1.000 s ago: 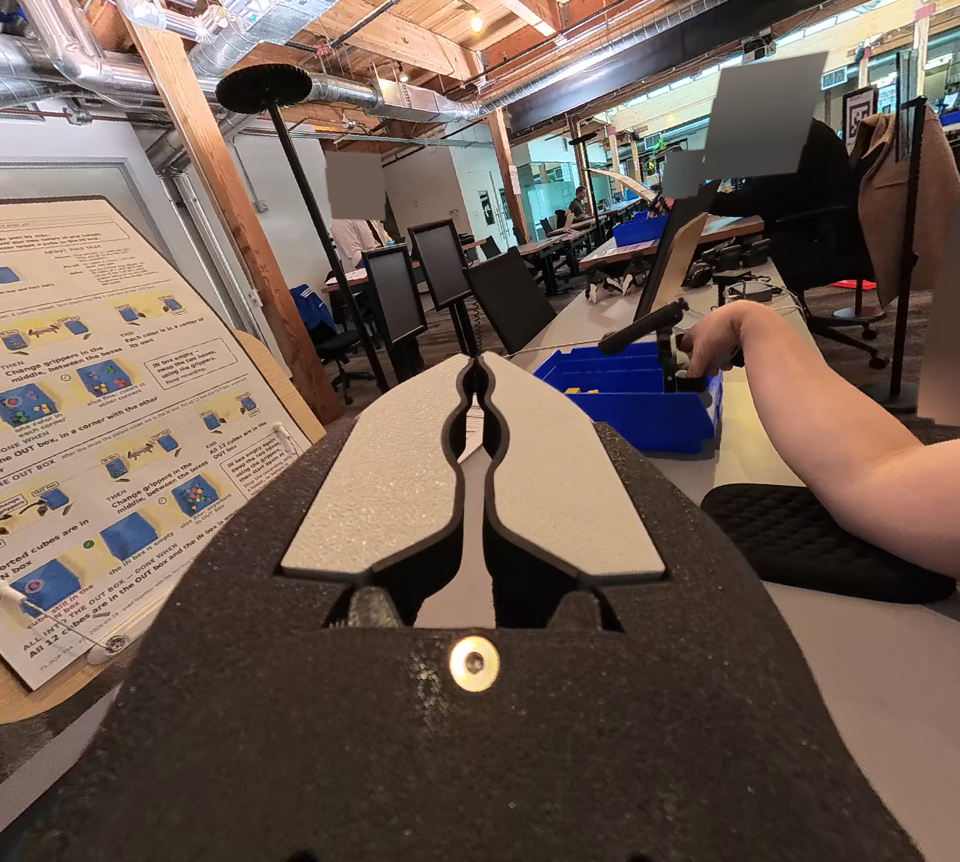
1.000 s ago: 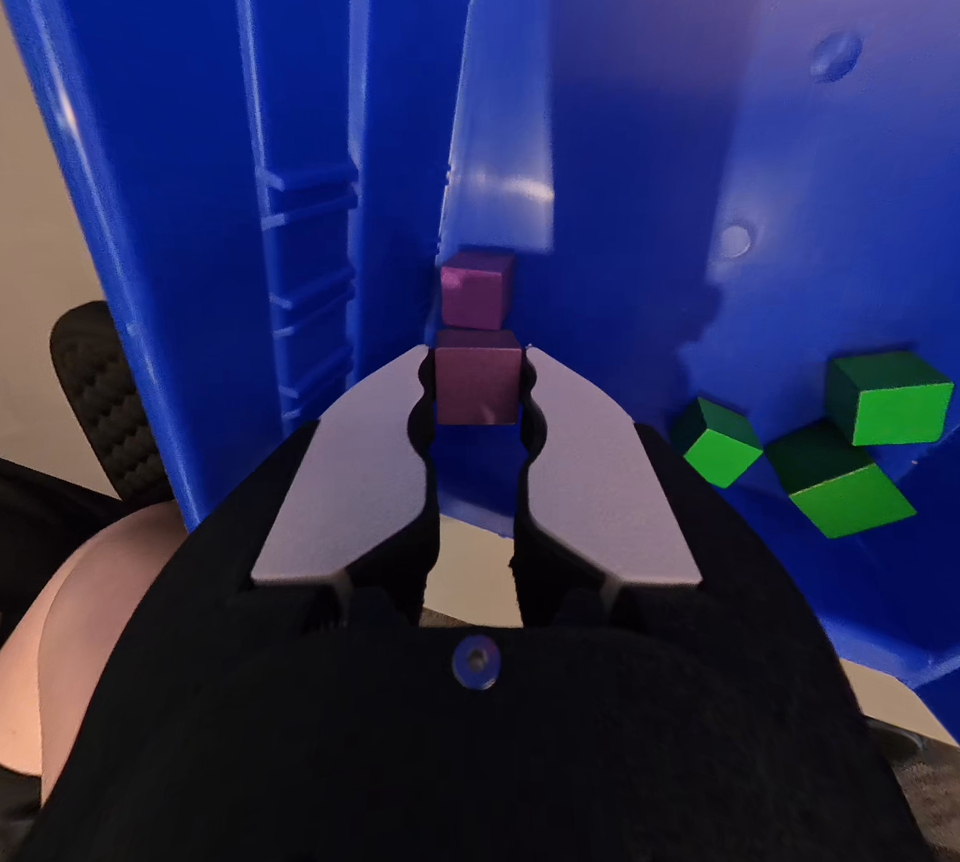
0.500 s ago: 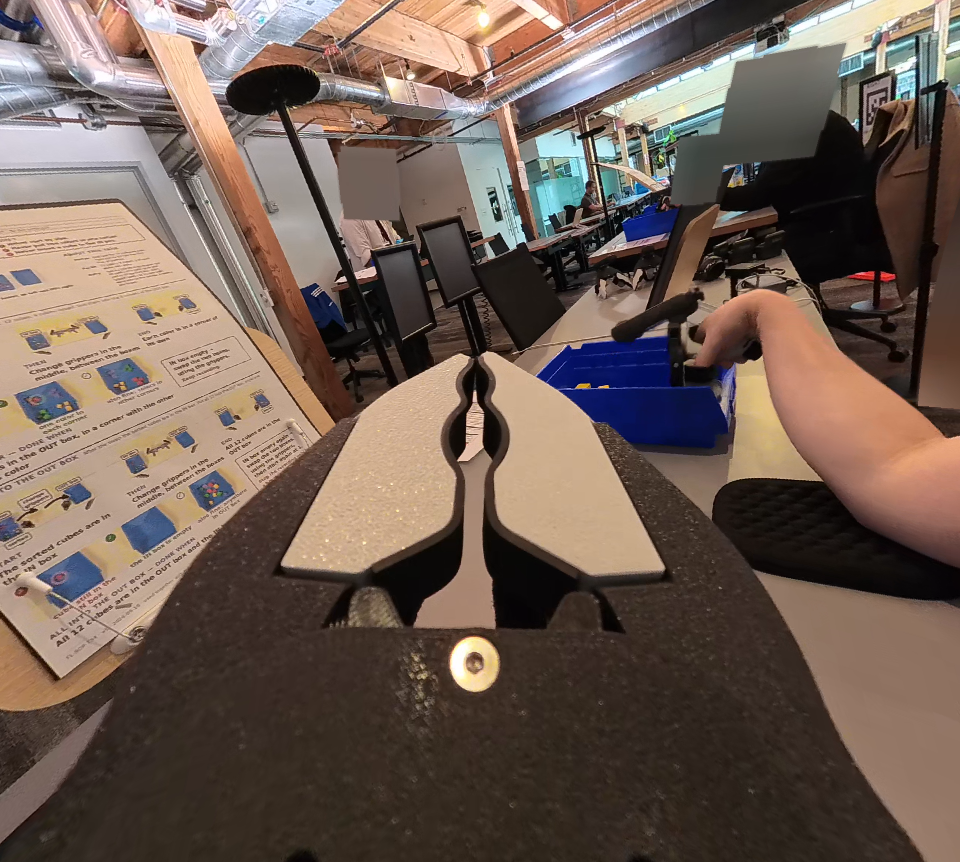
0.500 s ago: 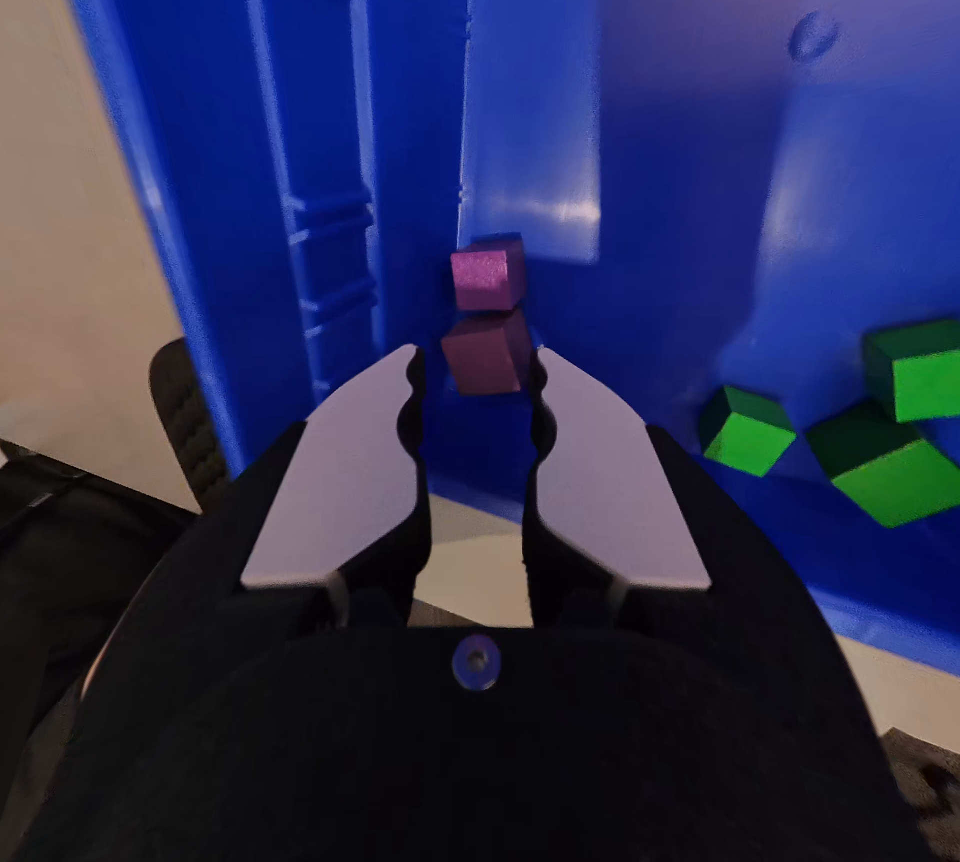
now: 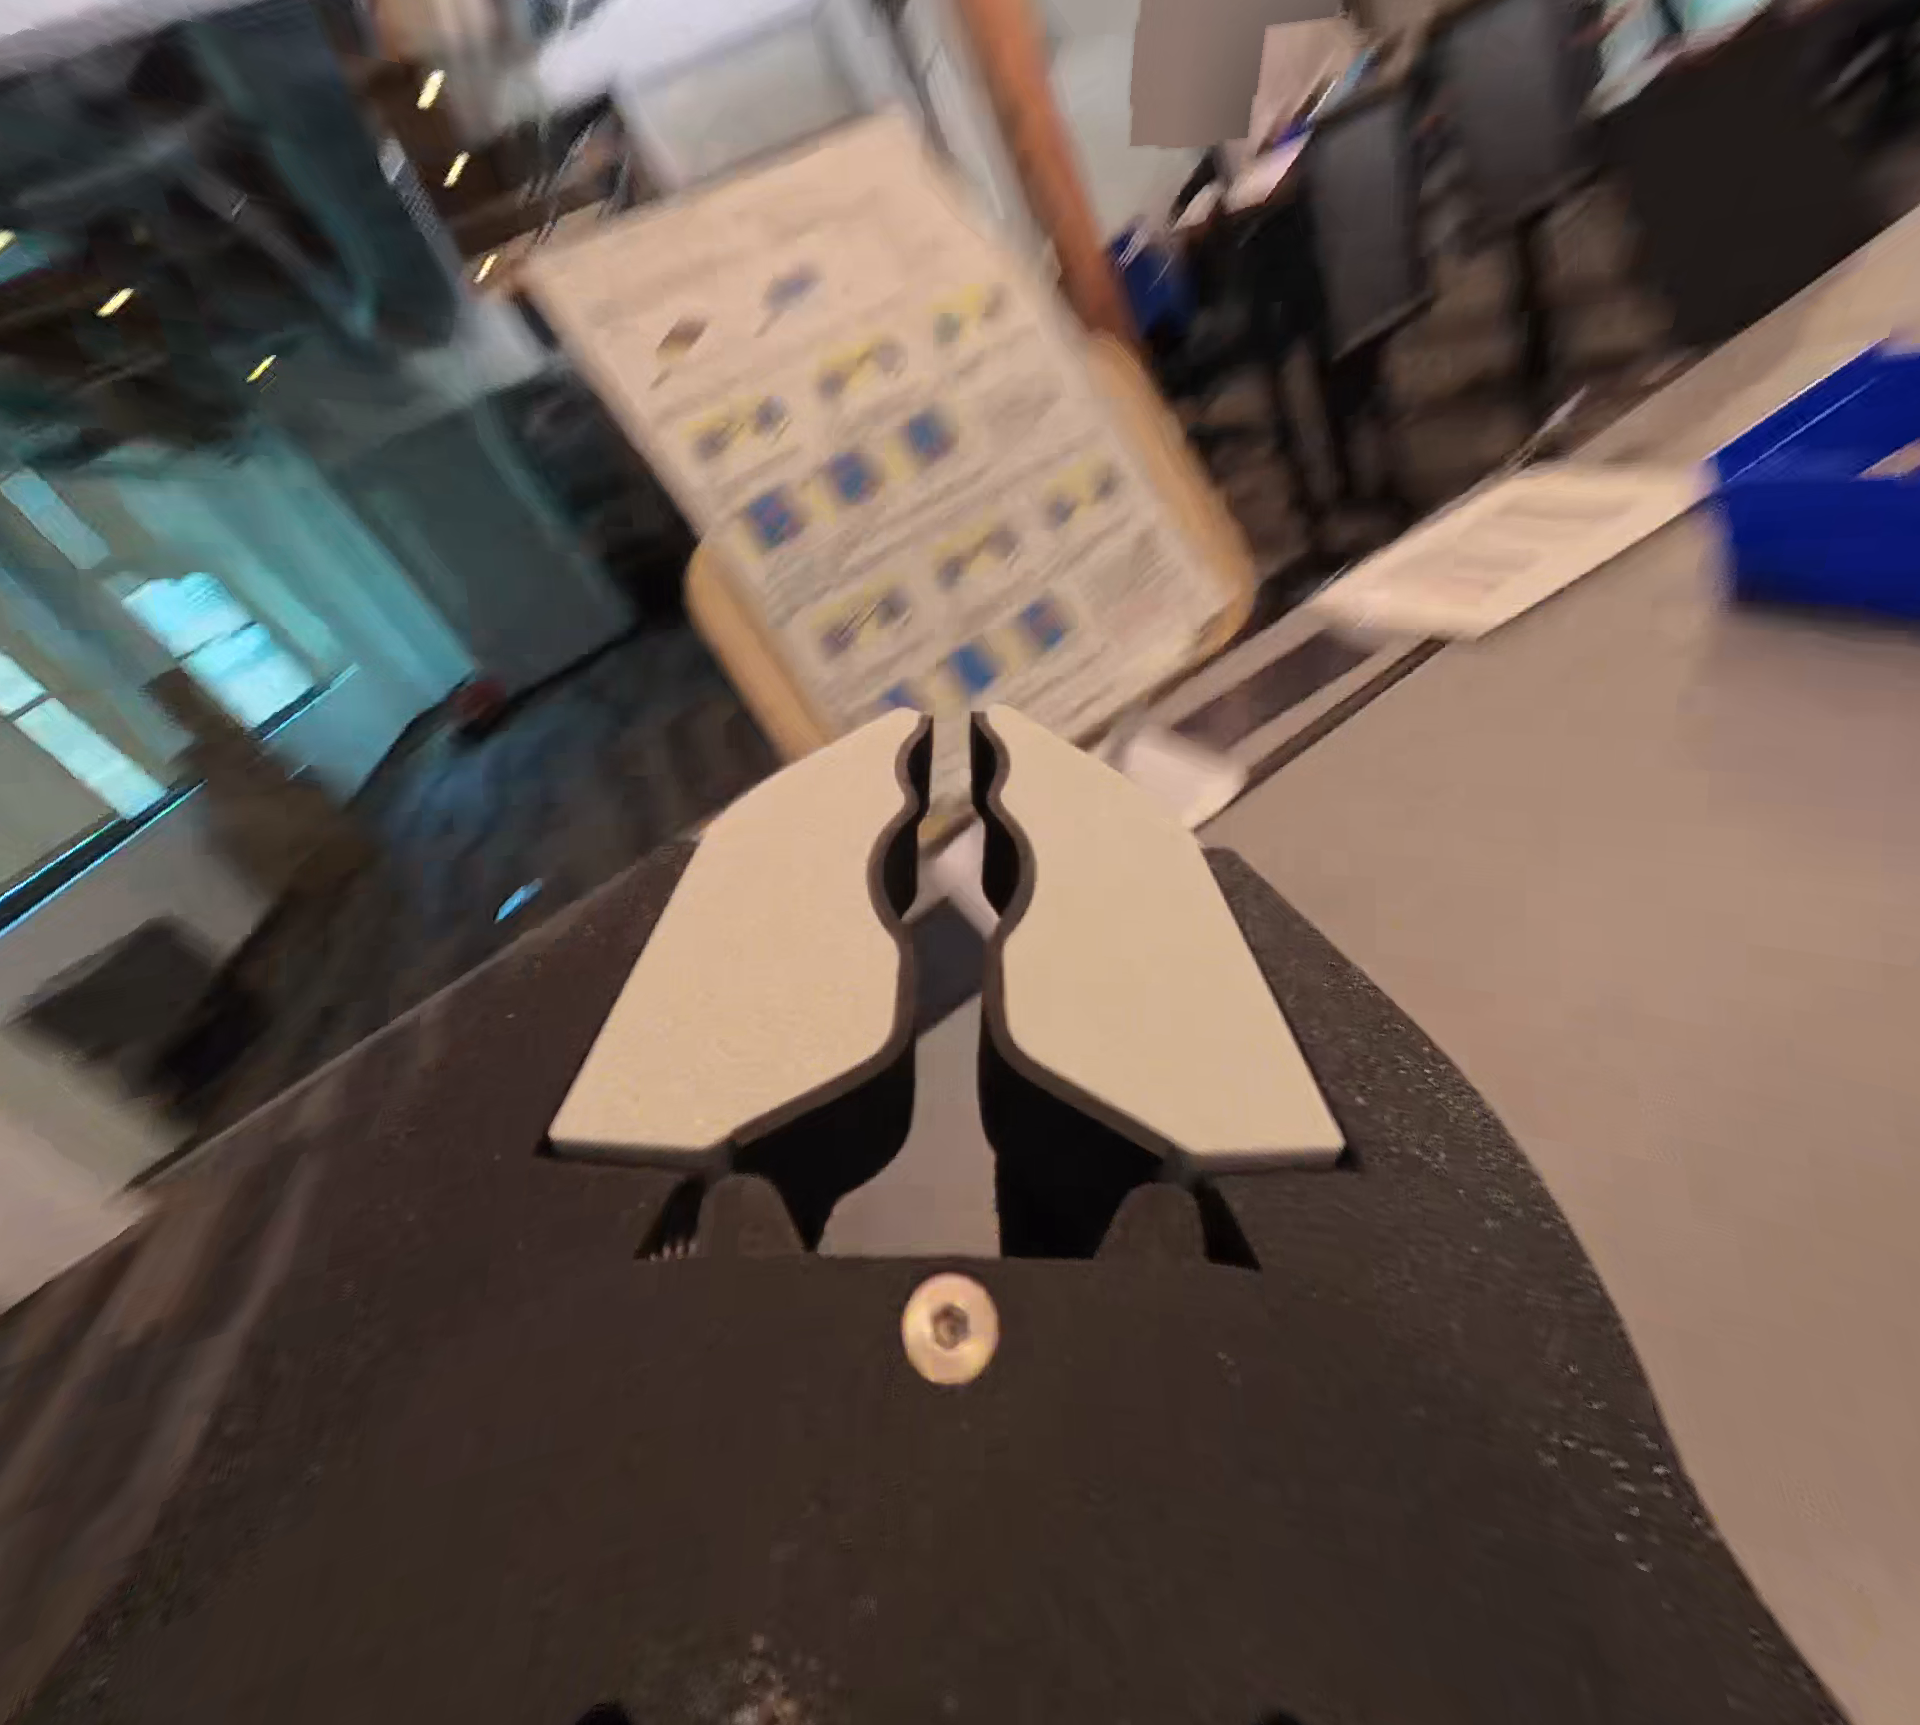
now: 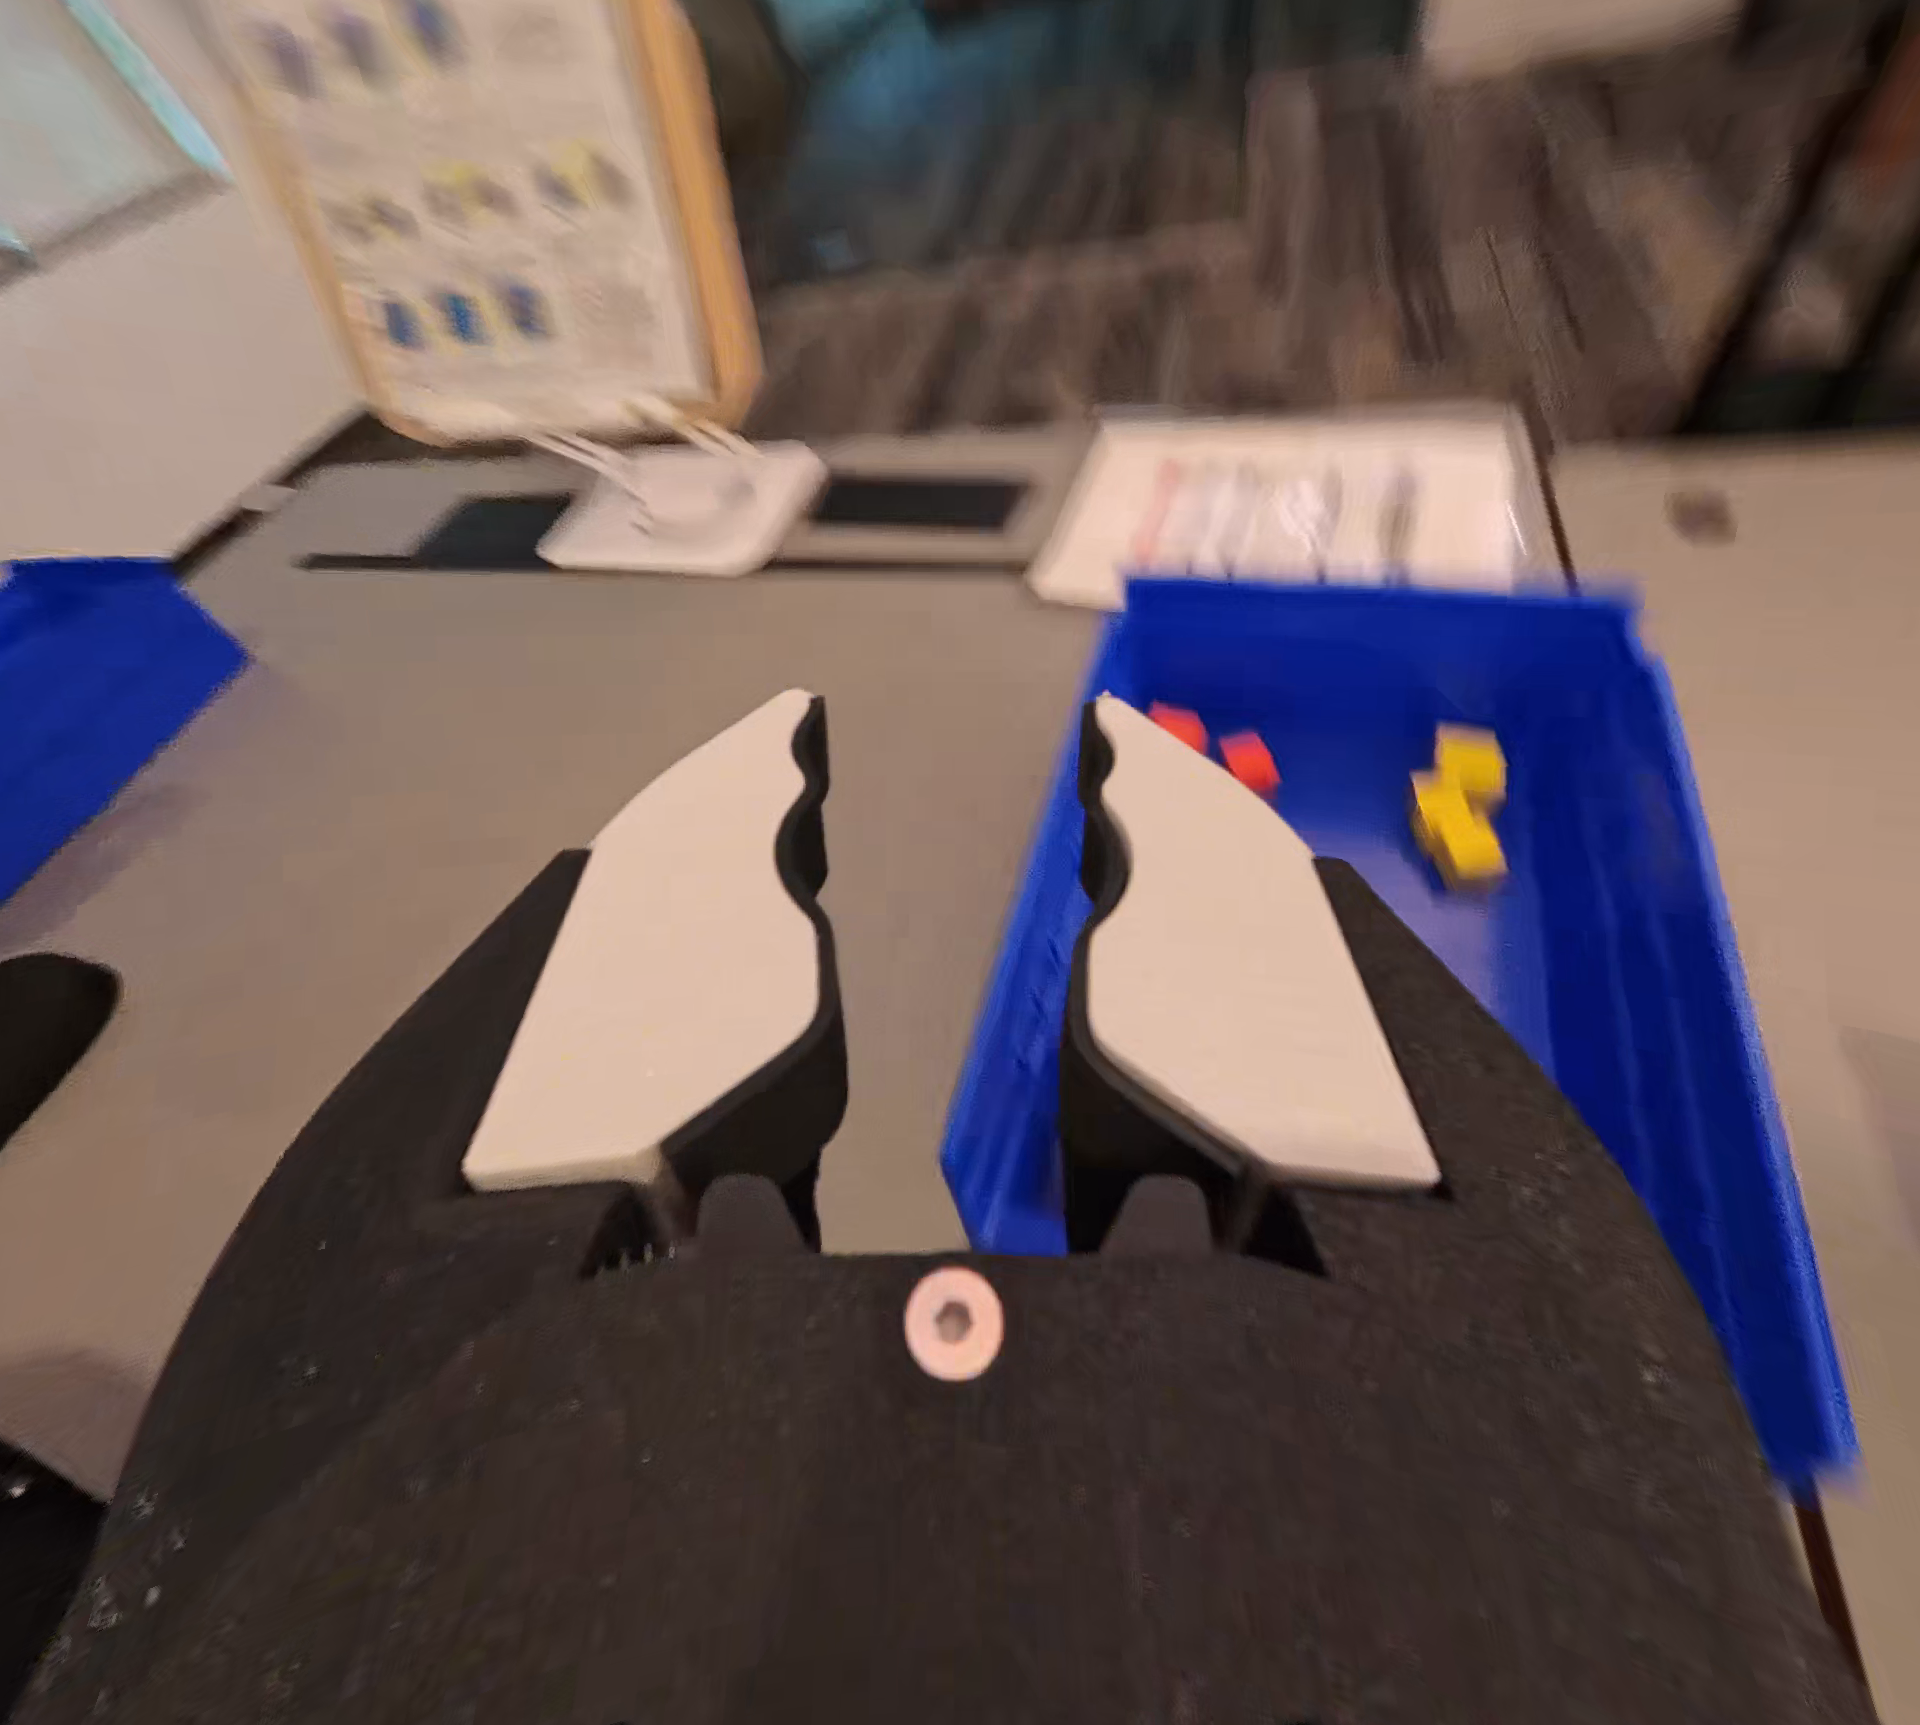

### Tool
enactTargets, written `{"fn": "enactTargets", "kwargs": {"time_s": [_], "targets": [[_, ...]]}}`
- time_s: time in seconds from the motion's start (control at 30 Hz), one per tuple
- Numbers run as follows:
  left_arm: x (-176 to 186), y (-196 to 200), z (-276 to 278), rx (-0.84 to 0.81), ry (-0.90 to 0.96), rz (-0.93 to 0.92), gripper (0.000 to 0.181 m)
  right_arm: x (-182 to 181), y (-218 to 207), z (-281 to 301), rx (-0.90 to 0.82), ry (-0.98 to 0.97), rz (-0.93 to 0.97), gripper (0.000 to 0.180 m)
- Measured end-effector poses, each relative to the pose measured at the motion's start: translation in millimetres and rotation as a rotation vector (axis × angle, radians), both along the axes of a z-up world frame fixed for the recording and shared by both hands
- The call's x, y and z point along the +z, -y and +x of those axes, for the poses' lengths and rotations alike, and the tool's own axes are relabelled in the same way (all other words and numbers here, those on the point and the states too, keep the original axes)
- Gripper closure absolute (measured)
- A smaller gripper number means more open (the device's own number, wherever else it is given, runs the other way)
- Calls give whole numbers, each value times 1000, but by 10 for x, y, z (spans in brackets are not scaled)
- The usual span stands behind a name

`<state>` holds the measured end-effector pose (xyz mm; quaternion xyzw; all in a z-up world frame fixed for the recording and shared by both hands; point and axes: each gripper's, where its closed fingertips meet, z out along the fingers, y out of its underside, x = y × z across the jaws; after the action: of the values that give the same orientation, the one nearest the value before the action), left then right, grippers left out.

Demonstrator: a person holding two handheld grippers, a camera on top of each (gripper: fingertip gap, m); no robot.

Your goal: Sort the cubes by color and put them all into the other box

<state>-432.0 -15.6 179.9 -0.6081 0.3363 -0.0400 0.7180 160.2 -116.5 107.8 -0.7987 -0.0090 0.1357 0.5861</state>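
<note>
In the right wrist view my right gripper point(image 6: 954, 719) is open and empty, above the grey table point(image 6: 623, 740) at the left wall of a blue box point(image 6: 1621, 844). Two red cubes point(image 6: 1247, 761) lie in the box's far left corner and a few yellow cubes point(image 6: 1460, 802) in its far right. No purple or green cubes show; the gripper hides the box's near part. A second blue box point(image 6: 94, 667) sits at the left edge. In the blurred left wrist view my left gripper point(image 5: 951, 725) is in the air, jaws parted by a narrow slit, empty. A blue box point(image 5: 1829, 522) shows at the right.
An instruction board point(image 6: 468, 117) stands at the table's far left; it also shows in the left wrist view point(image 5: 894, 449). A white device point(image 6: 686, 501) and a paper sheet point(image 6: 1288, 501) lie along the far edge. A black pad point(image 6: 42, 1031) lies at the near left.
My right gripper opened off the purple cube, left it by the other purple cube in the box corner, and drew back up. My left gripper swung round and its jaws parted slightly.
</note>
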Motion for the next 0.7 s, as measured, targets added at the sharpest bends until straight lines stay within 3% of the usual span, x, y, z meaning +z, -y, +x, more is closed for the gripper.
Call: {"fn": "enactTargets", "kwargs": {"time_s": [0.13, 0.2, 0.3, 0.4, 0.57, 0.7], "targets": [[-697, -478, -1353, 405, -411, -259, 156, 584, 126, -571, 218, 86, 312, 128], [-1194, -583, -1940, 479, -587, -451, 146, 777, 143, -751, 272, 94, 400, 131], [-1832, -671, -2487, 436, -819, -591, 148, 996, 151, -1007, 383, 53, 521, 134], [-2243, -752, -2799, 366, -976, -679, 154, 991, 95, -1183, 465, 8, 509, 133], [-2557, -942, -2941, 283, -1033, -806, 147, 896, -23, -1283, 452, 62, 446, 133], [-2815, -1048, -3183, 292, -1190, -896, 140, 917, -12, -1380, 477, 72, 449, 132]]}}
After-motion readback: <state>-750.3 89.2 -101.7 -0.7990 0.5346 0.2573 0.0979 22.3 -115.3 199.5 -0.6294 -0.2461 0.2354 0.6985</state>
